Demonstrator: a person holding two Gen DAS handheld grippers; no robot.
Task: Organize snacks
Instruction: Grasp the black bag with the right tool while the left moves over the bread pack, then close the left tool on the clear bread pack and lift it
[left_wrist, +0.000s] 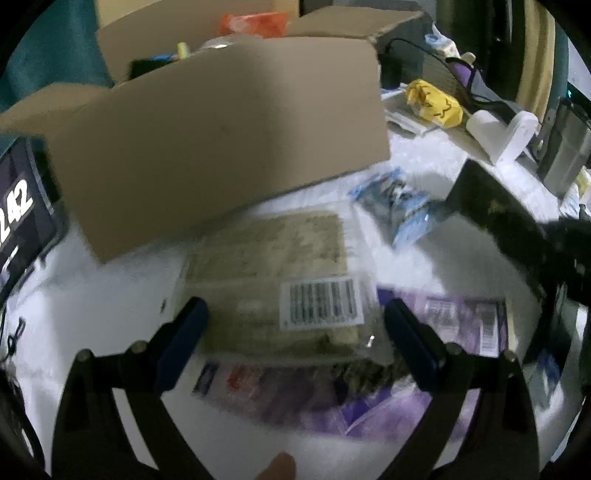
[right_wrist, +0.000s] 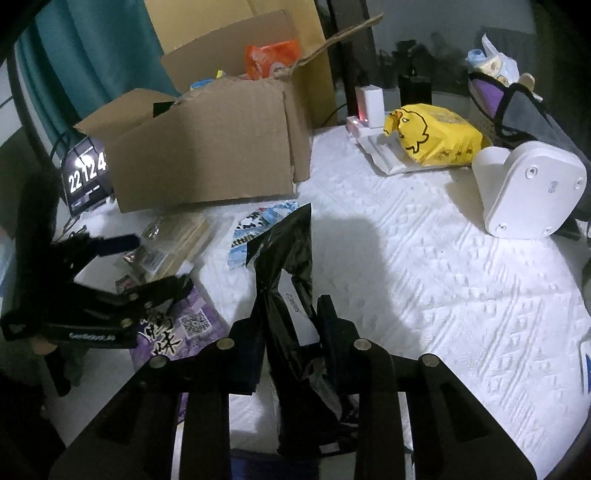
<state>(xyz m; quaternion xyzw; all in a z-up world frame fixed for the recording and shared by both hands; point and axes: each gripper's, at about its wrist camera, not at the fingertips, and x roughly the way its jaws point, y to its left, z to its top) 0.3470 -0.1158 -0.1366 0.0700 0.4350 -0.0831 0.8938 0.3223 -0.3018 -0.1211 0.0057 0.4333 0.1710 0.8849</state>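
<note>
My right gripper (right_wrist: 290, 310) is shut on a glossy black snack packet (right_wrist: 284, 266), which stands upright above the white cloth. My left gripper (left_wrist: 295, 325) is open and points down at a clear packet (left_wrist: 273, 280) with beige contents and a barcode label. That packet lies between the blue pads (left_wrist: 184, 332) without being pressed. It rests partly on a purple packet (left_wrist: 388, 406). In the right wrist view the left gripper (right_wrist: 147, 264) hovers over the clear packet (right_wrist: 177, 236). An open cardboard box (right_wrist: 207, 155) behind holds an orange packet (right_wrist: 273, 59).
A blue-and-white packet (right_wrist: 258, 229) lies in front of the box. A digital clock (right_wrist: 86, 173) stands left of the box. A yellow bag (right_wrist: 432, 140), a white plastic device (right_wrist: 532, 188) and a dark bag (right_wrist: 517, 99) sit at the back right on the white cloth (right_wrist: 424, 277).
</note>
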